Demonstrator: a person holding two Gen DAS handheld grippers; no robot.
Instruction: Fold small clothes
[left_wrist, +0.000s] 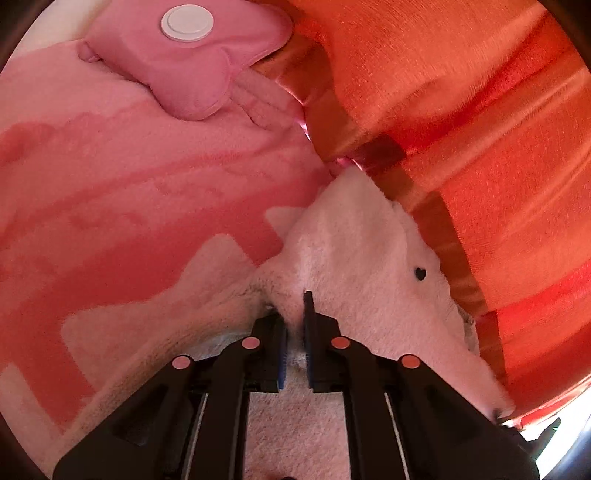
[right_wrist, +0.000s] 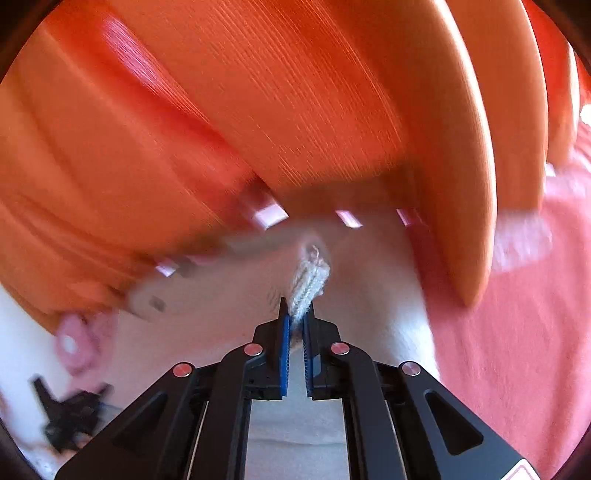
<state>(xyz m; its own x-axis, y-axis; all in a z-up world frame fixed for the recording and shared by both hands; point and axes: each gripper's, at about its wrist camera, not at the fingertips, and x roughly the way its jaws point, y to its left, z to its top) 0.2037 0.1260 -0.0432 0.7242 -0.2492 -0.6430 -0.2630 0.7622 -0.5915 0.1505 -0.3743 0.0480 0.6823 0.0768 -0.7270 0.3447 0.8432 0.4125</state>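
Observation:
A small white fluffy garment with a tiny black heart mark lies on a pink patterned blanket. My left gripper is shut on a fold of the garment's fleece near its lower edge. In the blurred right wrist view the same white garment spreads ahead, and my right gripper is shut on its ribbed grey-white cuff. The other gripper shows as a dark blur at lower left.
An orange-red striped cushion rises right behind the garment and fills most of the right wrist view. A pink padded pouch with a white round disc lies at the far end of the blanket.

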